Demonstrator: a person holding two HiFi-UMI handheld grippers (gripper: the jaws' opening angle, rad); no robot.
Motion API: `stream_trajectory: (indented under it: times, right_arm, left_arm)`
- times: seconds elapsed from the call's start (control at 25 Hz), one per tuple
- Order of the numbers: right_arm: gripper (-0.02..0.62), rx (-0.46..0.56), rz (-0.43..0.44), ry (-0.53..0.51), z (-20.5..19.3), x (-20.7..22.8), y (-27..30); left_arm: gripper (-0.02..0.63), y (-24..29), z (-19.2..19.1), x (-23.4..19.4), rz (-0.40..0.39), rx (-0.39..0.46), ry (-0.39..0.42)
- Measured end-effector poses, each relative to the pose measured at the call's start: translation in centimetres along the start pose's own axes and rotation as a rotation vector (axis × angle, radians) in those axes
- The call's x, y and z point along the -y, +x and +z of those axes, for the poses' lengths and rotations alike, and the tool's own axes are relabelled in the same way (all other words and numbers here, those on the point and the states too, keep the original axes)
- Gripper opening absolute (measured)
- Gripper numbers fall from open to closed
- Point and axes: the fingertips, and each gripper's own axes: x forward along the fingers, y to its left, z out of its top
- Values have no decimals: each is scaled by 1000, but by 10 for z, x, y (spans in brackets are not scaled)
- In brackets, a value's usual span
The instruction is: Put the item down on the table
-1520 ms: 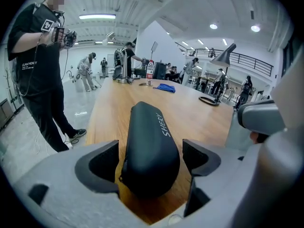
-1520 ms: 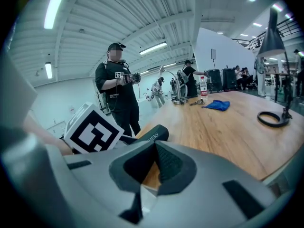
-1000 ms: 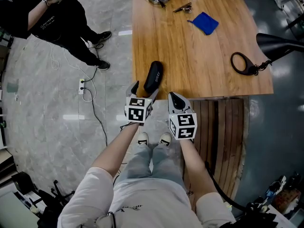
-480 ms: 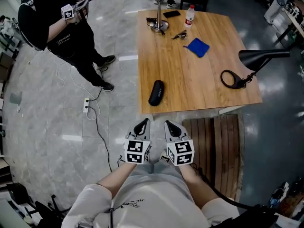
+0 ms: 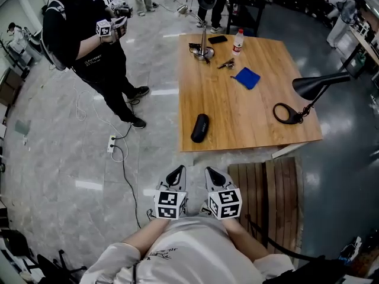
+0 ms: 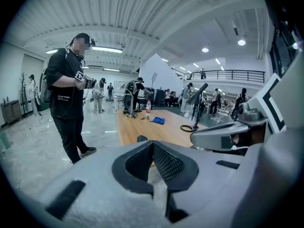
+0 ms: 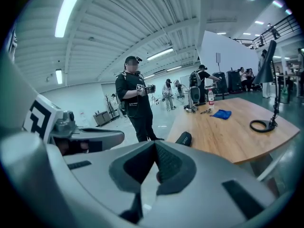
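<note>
A black oblong case [image 5: 200, 128] lies on the wooden table [image 5: 249, 111] close to its front left edge, with nothing touching it. Both grippers hang near my body, well short of the table. My left gripper [image 5: 176, 174] is shut and empty, and my right gripper [image 5: 214, 175] beside it is shut and empty too. In the left gripper view the jaws [image 6: 153, 148] meet, with the case [image 6: 141, 138] small beyond them. The right gripper view shows the jaws [image 7: 155, 148] closed and the case [image 7: 183, 138] on the table [image 7: 228, 132].
A person in black [image 5: 89, 34] stands left of the table holding a gripper. On the table are a black desk lamp [image 5: 314, 86], a blue cloth [image 5: 247, 77] and a bottle [image 5: 238, 40]. A power strip with cable [image 5: 111, 144] lies on the floor; a slatted wooden board [image 5: 266, 188] is at my right.
The left gripper was open beside the case at the table's edge; it has shut. Both grippers have drawn back from the table toward my body. The case stays put.
</note>
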Motion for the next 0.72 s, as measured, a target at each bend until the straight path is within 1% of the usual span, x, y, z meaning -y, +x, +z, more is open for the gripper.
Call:
stream_trajectory:
  times: [0.08, 0.2, 0.32, 0.48, 0.72]
  right_arm:
    - [3, 17, -2, 5, 2, -3, -3]
    - [4, 51, -13, 0, 9, -8, -5]
    - [3, 77, -12, -8, 17, -13, -7]
    - [3, 83, 2, -14, 19, -21, -9]
    - [3, 81, 4, -32, 16, -26, -19]
  left_arm:
    - [6, -3, 2, -5, 12, 7, 1]
    - [6, -7, 3, -9, 15, 10, -21]
    - [6, -8, 10, -6, 10, 21, -15]
    - [6, -13, 21, -1, -3, 51, -10]
    - [6, -24, 19, 0, 7, 64, -43]
